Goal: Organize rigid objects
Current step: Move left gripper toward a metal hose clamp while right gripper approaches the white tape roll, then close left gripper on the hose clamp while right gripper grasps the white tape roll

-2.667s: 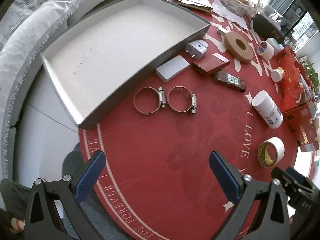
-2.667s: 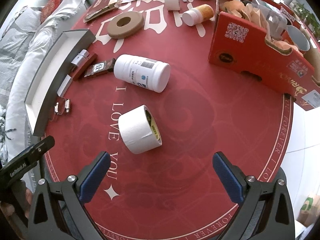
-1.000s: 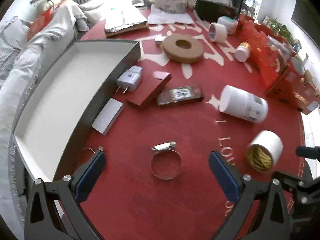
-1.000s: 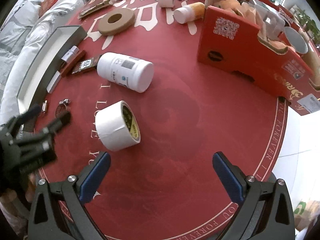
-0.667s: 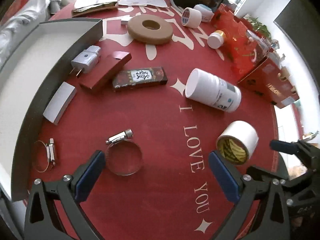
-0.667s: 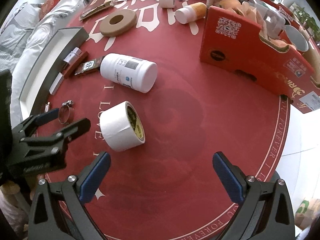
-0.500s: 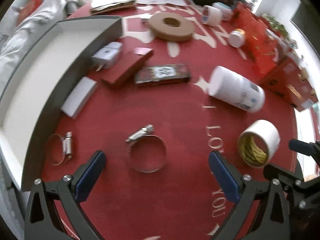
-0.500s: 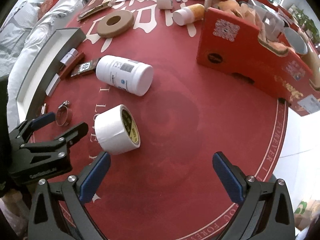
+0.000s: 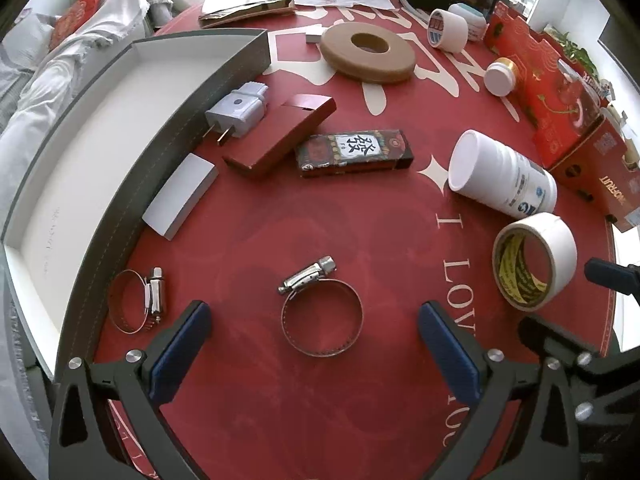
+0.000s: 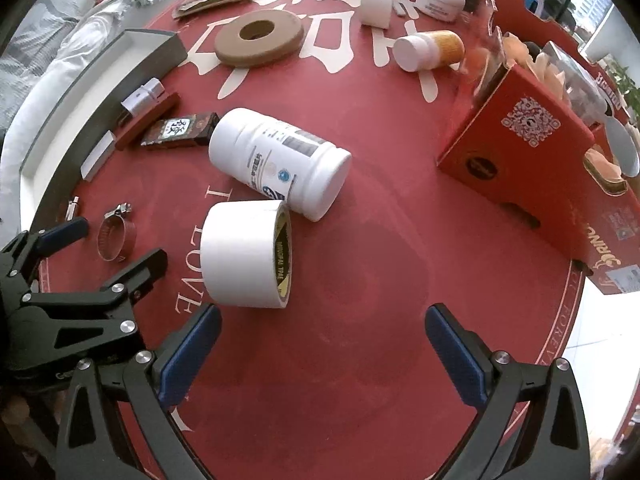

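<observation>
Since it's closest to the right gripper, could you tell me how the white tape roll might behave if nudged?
The white tape roll rests on its curved side, so it may roll. Its hollow core suggests it's light. The white bottle also lies sideways just behind it and might get bumped.

left tool (image 9: 314, 350): jaws wide, empty | right tool (image 10: 322, 346): jaws wide, empty

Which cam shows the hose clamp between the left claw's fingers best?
Left wrist: the hose clamp lies centred ahead of the open left claw, full ring and screw housing visible. Right wrist shows it small and foreshortened, near the frame's left edge.
</observation>
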{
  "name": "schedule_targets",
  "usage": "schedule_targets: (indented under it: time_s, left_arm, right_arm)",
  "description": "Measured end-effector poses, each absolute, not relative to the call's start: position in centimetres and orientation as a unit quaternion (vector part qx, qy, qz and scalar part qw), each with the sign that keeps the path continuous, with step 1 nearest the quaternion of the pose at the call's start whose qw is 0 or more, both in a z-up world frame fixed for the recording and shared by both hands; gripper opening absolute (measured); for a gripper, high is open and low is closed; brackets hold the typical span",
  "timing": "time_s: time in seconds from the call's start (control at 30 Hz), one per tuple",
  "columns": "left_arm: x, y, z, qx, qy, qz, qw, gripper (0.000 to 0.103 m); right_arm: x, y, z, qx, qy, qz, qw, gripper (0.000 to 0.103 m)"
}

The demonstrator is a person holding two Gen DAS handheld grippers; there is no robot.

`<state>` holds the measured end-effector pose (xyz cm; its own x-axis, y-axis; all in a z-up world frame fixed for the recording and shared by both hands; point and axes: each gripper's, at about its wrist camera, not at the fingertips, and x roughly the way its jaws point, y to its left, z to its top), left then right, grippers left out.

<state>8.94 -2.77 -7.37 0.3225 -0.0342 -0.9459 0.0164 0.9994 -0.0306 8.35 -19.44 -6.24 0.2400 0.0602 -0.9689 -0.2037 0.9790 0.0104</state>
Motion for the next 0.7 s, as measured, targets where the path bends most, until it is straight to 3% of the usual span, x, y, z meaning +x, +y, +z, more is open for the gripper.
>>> schedule_targets:
  time_s: [0.27,0.47,0.5,0.57,0.63,0.7]
  left_arm:
    - [9.2,-2.7,-7.5,-0.007,0.58,-0.013,0.814,0.103]
    - [9.0,-2.9,-7.5,-0.005,0.58,-0.011,0.815,0.103]
    - [9.0,-3.0,-7.4,-0.005,0.58,-0.01,0.815,0.103]
    - [9.0,-2.9,-7.4,-0.005,0.581,-0.008,0.814,0.103]
    - [9.1,-2.9,-7.4,-0.006,0.584,-0.006,0.812,0.102]
    - [8.9,-2.9,-7.4,-0.005,0.584,-0.007,0.812,0.099]
  right_arm:
    - [9.0,-20.8,-5.8,0.039,0.609,0.096,0.786,0.102]
    - [10.1,-18.3,-6.3,0.029,0.615,0.116,0.779,0.1]
    - [10.5,-17.8,-6.5,0.03,0.617,0.117,0.778,0.087]
    - [10.6,-17.2,-6.8,0.016,0.621,0.101,0.777,0.072]
    - [10.7,-16.6,-6.7,-0.006,0.618,0.09,0.781,0.044]
    - [10.8,-16.6,-6.8,-0.008,0.622,0.092,0.777,0.034]
